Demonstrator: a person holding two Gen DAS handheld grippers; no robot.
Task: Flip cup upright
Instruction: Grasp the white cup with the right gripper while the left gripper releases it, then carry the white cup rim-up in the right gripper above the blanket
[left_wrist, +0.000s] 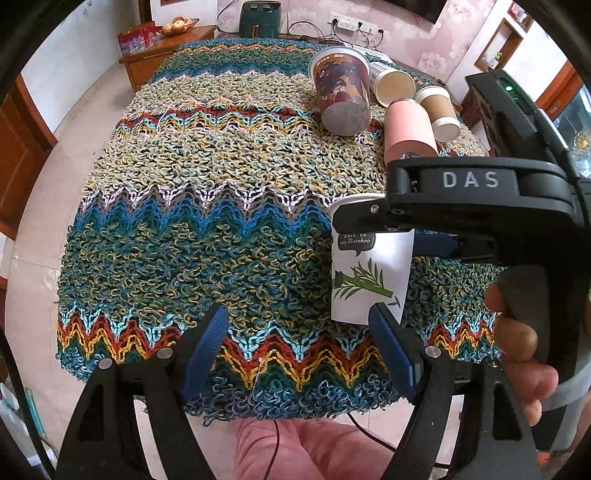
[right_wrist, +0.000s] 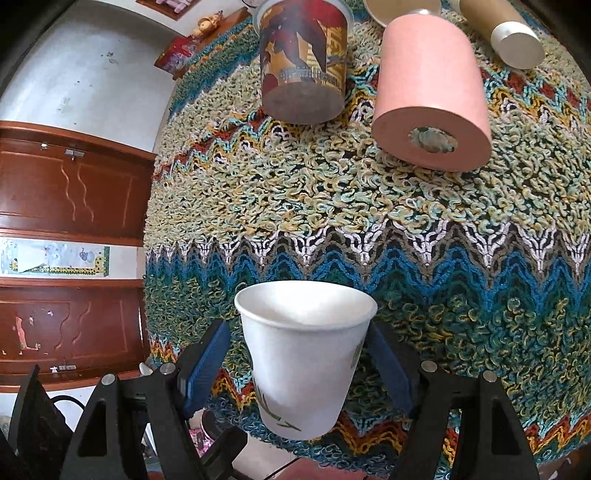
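Observation:
A white paper cup with a bamboo print (left_wrist: 369, 275) stands upright near the table's front edge. In the right wrist view the white cup (right_wrist: 304, 354) sits mouth up between my right gripper's blue pads (right_wrist: 205, 363), with gaps on both sides. My right gripper (right_wrist: 301, 365) is open around it; its black body (left_wrist: 472, 206) shows in the left wrist view around the cup's rim. My left gripper (left_wrist: 297, 350) is open and empty, just left of the cup, its right pad (left_wrist: 391, 347) near the cup's base.
A knitted zigzag cloth (left_wrist: 221, 206) covers the table. At the far right lie a patterned cup (left_wrist: 343, 92), a pink cup (left_wrist: 408, 131), a brown cup with a white rim (left_wrist: 439, 110) and a striped cup (left_wrist: 393, 83). Floor lies left of the table.

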